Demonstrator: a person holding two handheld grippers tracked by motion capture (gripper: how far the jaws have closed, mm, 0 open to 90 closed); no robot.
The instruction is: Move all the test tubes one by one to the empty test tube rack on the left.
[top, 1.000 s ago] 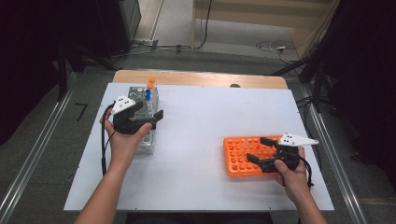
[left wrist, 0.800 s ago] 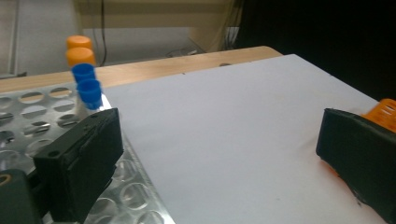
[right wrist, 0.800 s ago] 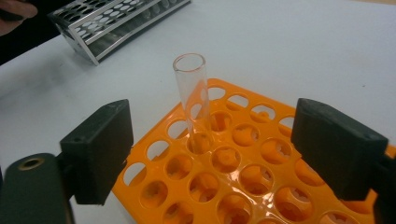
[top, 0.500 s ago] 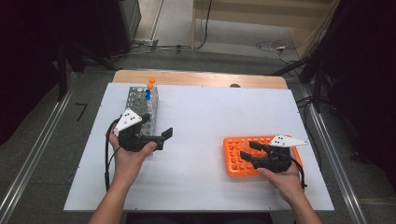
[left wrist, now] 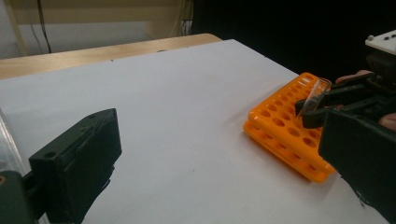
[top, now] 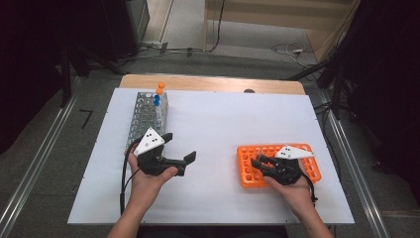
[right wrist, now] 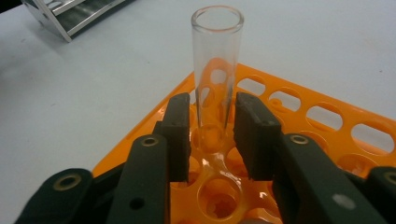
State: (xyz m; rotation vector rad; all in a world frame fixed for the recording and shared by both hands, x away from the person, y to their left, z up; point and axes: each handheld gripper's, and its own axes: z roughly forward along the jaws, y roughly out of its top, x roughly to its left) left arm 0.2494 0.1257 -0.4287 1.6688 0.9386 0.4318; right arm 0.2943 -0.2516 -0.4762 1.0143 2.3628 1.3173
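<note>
In the high view we see a white table top taking up the middle of the frame. At the lower left of centre the left gripper sits in the person's left hand, its two black jaws spread wide with nothing between them. Just above it, in the upper left part of the table, stands a metal test tube rack, with orange-capped and blue-capped tubes at its far end. At the lower right lies an orange test tube rack, and the right gripper reaches over its left part from the person's right hand. From this height the glass between its jaws is too small for us to make out clearly.

In the left gripper view we look between this gripper's own black jaws, one at the lower left and one at the lower right, far apart over bare table. At the right of the frame the orange rack lies flat, and the right gripper holds a clear glass test tube, tilted, above the rack's near row.

In the right gripper view the glass tube rises in the middle of the frame with its open mouth at the top. The jaws have just been closing, and their pads now pinch the tube on both sides near its lower end. Its rounded bottom seems to sit at a hole of the orange rack. A corner of the metal rack shows at the upper left.
</note>
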